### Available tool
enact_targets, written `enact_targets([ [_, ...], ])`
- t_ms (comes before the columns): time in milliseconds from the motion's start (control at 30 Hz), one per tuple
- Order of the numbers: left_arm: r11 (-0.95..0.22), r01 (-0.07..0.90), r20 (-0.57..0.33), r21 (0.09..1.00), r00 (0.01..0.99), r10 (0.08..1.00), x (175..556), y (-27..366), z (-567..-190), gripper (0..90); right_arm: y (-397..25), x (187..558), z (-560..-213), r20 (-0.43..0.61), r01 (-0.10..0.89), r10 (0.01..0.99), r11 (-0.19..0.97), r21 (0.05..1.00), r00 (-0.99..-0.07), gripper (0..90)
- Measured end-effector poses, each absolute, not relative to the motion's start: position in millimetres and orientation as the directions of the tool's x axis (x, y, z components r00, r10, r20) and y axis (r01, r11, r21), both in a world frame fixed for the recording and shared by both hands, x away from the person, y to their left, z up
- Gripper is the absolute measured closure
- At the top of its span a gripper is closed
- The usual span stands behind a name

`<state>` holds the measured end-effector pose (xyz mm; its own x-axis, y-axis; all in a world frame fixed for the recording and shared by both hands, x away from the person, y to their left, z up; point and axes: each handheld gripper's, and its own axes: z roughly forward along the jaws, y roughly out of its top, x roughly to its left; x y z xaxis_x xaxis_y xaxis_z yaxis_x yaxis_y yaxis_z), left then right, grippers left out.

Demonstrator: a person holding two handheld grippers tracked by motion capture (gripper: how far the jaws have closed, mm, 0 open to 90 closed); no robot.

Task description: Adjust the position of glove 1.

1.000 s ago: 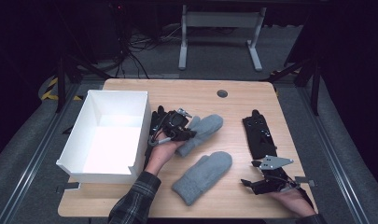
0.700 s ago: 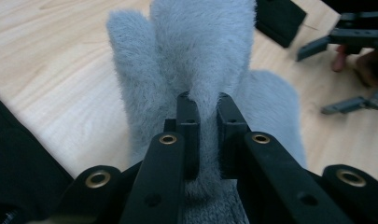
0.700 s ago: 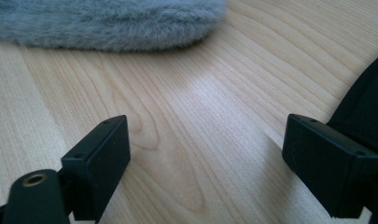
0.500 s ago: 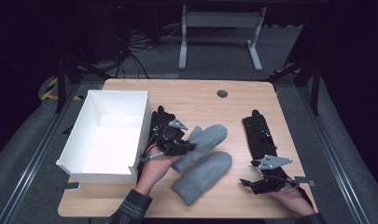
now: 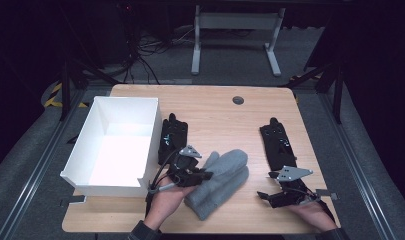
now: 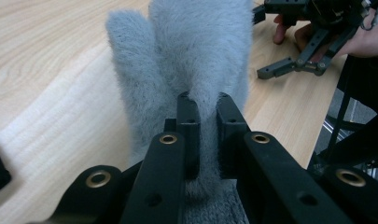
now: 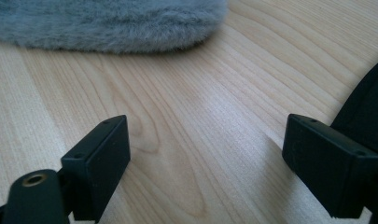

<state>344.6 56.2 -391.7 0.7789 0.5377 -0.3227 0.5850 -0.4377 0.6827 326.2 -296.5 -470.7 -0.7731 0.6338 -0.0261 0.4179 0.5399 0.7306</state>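
White box: open-topped, at the left of the table, nothing seen inside. Its right wall stands just beside the left claw.

Black glove: lies flat between the box and the grey mittens, fingers pointing away from the person.

Left claw: clenched on the upper grey mitten. In the left gripper view the two jaws stand close together with a fold of grey fleece pinched between them, at the cuff end. The mitten's long axis runs straight out from the claw, toward the table's far right, thumb at the left in that view.

Lower grey mitten: lies on the table under the held one, the two overlapping and roughly in line. Whether the jaws also catch this one cannot be told.

Right claw: released, jaws wide apart and low over bare wood near the front edge. In the right gripper view the rounded edge of a grey mitten lies ahead, apart from the jaws.

Second black glove: lies flat at the right, lengthwise, just beyond the right claw.

Relation for the coming move: the box lies directly to the left of the held mitten, and the left hand is the nearer one, so the carry would likely be a short one leftward over the box wall.
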Motion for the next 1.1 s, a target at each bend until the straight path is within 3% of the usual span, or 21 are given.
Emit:
enact_targets([
  [500, -0.516, 0.57, -0.278, 0.639, 0.797, 0.537, 332.8, 36.6, -418.8, 83.3, -296.3, 326.3, -470.7, -0.025, 0.418, 0.632, 0.54, 0.731, -0.774, 15.7],
  [833, -0.628, 0.494, -0.135, 0.602, 0.837, 0.53, 321.8, 16.6, -422.9, 81.8, -296.0, 326.5, -470.7, -0.024, 0.419, 0.633, 0.54, 0.73, -0.774, 15.7],
  [900, -0.615, 0.495, -0.151, 0.614, 0.839, 0.523, 323.3, 19.7, -422.2, 77.4, -295.9, 326.6, -470.7, -0.024, 0.419, 0.633, 0.54, 0.73, -0.774, 15.7],
  [1100, -0.575, 0.487, -0.186, 0.657, 0.845, 0.502, 330.9, 29.6, -411.7, 48.0, -295.8, 326.7, -470.6, -0.024, 0.419, 0.633, 0.54, 0.73, -0.774, 15.7],
])
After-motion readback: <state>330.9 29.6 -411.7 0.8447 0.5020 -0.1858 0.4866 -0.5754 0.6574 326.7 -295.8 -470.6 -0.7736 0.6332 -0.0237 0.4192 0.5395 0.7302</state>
